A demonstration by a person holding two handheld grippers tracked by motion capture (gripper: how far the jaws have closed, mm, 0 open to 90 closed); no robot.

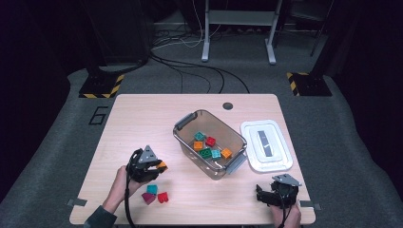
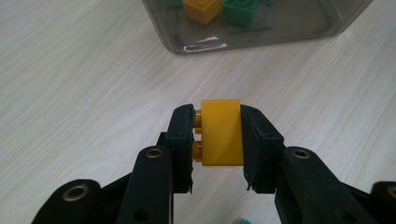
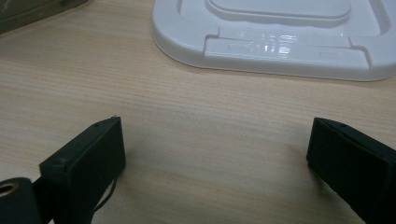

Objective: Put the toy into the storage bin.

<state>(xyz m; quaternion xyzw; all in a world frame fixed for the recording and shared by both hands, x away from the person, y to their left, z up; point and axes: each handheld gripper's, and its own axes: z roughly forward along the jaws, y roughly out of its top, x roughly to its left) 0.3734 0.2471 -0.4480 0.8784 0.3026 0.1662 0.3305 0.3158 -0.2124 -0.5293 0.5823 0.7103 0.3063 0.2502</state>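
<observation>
Left gripper view: left gripper (image 2: 217, 140) clamps a yellow brick (image 2: 220, 133), jaws tight; next, carry over the clear bin (image 1: 210, 142), release; right gripper (image 3: 215, 154) jaws apart, idle.

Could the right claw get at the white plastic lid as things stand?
Probably yes: the right claw stands open and empty, and only bare wooden table lies between it and the white plastic lid.
</observation>
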